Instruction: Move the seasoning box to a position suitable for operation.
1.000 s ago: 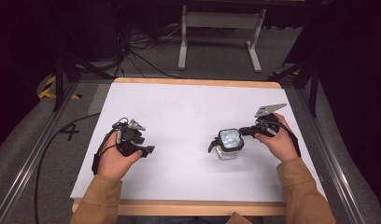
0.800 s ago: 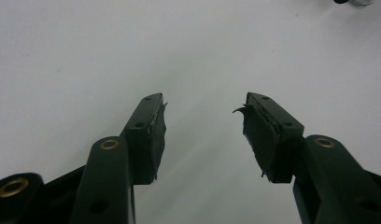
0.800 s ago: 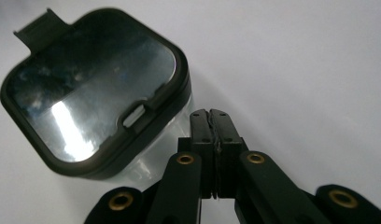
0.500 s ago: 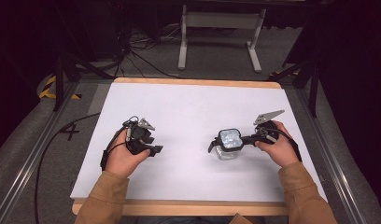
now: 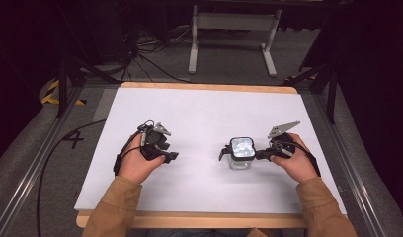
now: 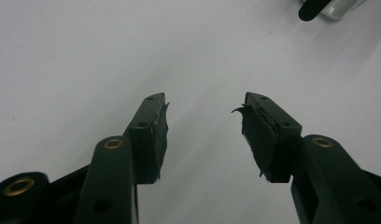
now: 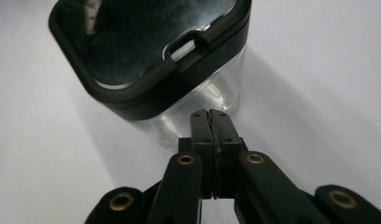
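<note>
A clear jar [image 5: 240, 157] with a black lid [image 7: 146, 51] is stood right of centre on the white desk [image 5: 204, 113]. The right hand-held gripper [image 7: 210, 116] is pressed together, empty, its tips against the jar's glass wall. The left hand-held gripper [image 6: 205, 123] is spread, nothing between its jaws after a slight closing, well apart from the jar.

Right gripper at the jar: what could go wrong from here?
The right gripper is shut, its tips against the clear wall of the jar just under the black lid. A push there could slide or tip the jar on the smooth white table. The left gripper stands open and apart from it, so nothing steadies the jar; with shut jaws, no grip is likely either.
</note>
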The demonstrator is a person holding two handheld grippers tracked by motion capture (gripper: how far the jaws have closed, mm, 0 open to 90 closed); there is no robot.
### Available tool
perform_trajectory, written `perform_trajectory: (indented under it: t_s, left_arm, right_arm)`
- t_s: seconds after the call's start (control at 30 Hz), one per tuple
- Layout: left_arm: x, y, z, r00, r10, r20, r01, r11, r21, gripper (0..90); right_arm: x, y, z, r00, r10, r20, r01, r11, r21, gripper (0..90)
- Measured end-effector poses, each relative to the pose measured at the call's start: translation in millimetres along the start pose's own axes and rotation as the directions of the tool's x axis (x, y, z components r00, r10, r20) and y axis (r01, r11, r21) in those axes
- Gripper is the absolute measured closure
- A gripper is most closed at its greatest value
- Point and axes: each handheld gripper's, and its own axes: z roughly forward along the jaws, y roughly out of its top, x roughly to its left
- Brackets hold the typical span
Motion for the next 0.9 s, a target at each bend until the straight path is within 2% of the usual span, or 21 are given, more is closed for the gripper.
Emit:
perform_trajectory:
  t_s: [0.3,0.43,0.5,0.53,0.73,0.9]
  left_arm:
    - [-2.2,7.5,5.5,0.9998,0.016,0.011,-0.016,0.9999,0.003,50.5]
    - [-2.0,10.3,6.3,0.9994,0.024,0.026,-0.025,0.9996,0.016,50.4]
    - [-2.9,10.9,8.9,0.9995,0.025,0.019,-0.025,0.9997,-0.002,50.4]
    - [-2.9,12.4,8.8,0.9992,0.033,0.022,-0.033,0.9994,0.01,50.4]
    - [-4.2,14.8,10.8,0.999,0.032,0.03,-0.032,0.9995,0.004,50.5]
    - [-4.9,15.6,11.1,0.9989,0.035,0.03,-0.036,0.9993,0.006,50.5]
  right_arm:
    - [14.1,-0.6,2.4,0.999,-0.026,-0.037,0.027,0.999,0.027,90.0]
    - [21.0,-1.5,5.9,0.9978,-0.039,-0.054,0.042,0.998,0.055,90.0]
    - [23.1,-1.4,7.0,0.9971,-0.042,-0.063,0.046,0.997,0.061,90.0]
    - [28.0,-0.5,9.3,0.9961,-0.047,-0.075,0.052,0.996,0.068,90.0]
    - [41.5,3.4,17.2,0.9906,-0.073,-0.115,0.082,0.994,0.07,90.0]
    - [51.0,6.5,22.7,0.9867,-0.098,-0.13,0.108,0.991,0.073,90.0]
